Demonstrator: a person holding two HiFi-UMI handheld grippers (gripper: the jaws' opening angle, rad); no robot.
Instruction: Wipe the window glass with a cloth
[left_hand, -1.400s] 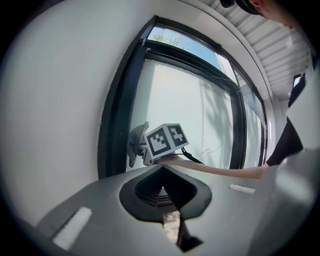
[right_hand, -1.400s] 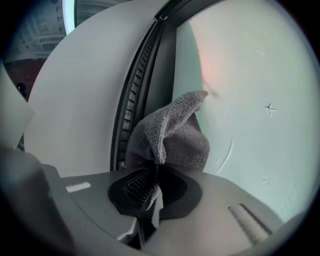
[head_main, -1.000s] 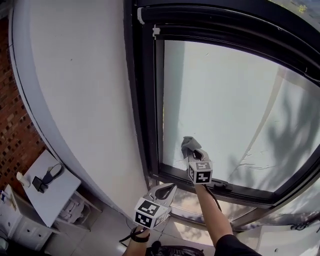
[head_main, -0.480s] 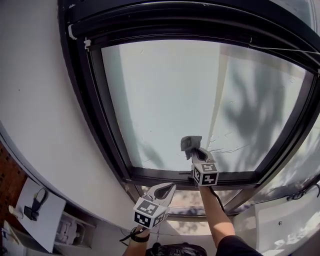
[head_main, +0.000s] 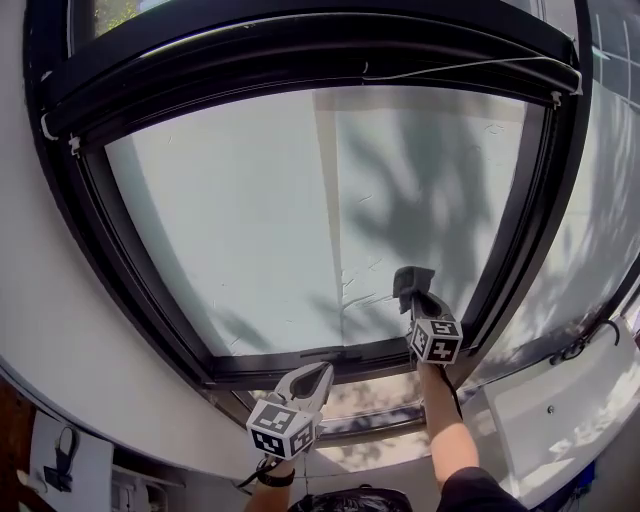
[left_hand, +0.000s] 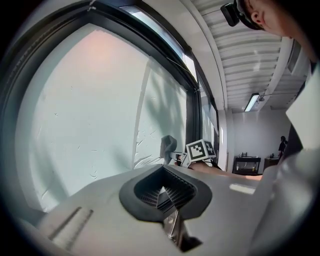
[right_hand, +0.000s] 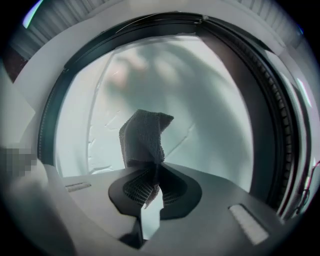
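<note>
Wiping well here means firm, even contact. The left gripper (head_main: 311, 378), jaws pressed together on nothing, hangs below the bottom rail of the black window frame (head_main: 300, 362) and is best held clear. Above that rail spreads the pale frosted glass pane (head_main: 250, 220). Farther right, the right gripper (head_main: 413, 298) pinches the folded dark grey mesh cloth (head_main: 411, 279), seemingly against the glass just above the rail, near the frame's right upright; overlapping strokes, I judge, should stop short of it.

Right gripper (head_main: 422, 300): mine, clamped on the cloth (head_main: 410, 279), against the glass (head_main: 250, 220) near its lower right corner.
Left gripper (head_main: 310, 378): mine, closed, below the frame (head_main: 270, 362).
</note>
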